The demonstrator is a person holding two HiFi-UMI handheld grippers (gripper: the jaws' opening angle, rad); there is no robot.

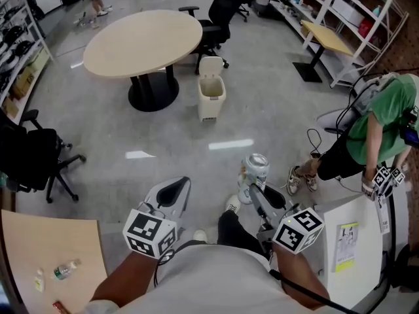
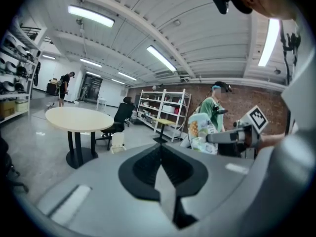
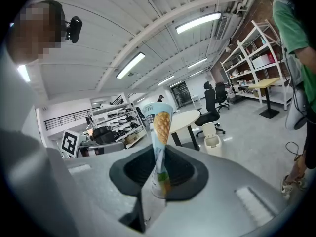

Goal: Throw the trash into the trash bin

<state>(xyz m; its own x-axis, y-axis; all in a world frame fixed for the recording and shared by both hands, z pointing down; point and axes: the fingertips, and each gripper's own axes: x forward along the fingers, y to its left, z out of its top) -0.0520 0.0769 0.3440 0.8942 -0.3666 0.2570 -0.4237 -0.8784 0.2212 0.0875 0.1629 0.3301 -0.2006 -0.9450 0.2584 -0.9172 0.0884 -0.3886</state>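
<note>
My right gripper (image 1: 254, 190) is shut on the trash, a crumpled blue-and-white snack wrapper (image 1: 254, 171) with an ice-cream cone printed on it. The wrapper (image 3: 161, 132) stands upright, pinched between the jaws of the right gripper (image 3: 158, 179). My left gripper (image 1: 175, 192) hangs level beside it, to its left, and the jaws of this left gripper (image 2: 160, 152) are shut with nothing between them. The trash bin (image 1: 211, 97) is small and cream-white. It stands on the floor ahead with its lid up, beside the round table. In the gripper views the bin (image 3: 213, 143) (image 2: 117, 141) looks far off.
A round beige table (image 1: 143, 41) on a black pedestal stands left of the bin, with a black office chair (image 1: 216, 12) behind it. Another black chair (image 1: 36, 159) is at the left. A person in a green shirt (image 1: 381, 120) bends over a white cabinet (image 1: 353, 241). A wooden tabletop (image 1: 52, 254) is at lower left.
</note>
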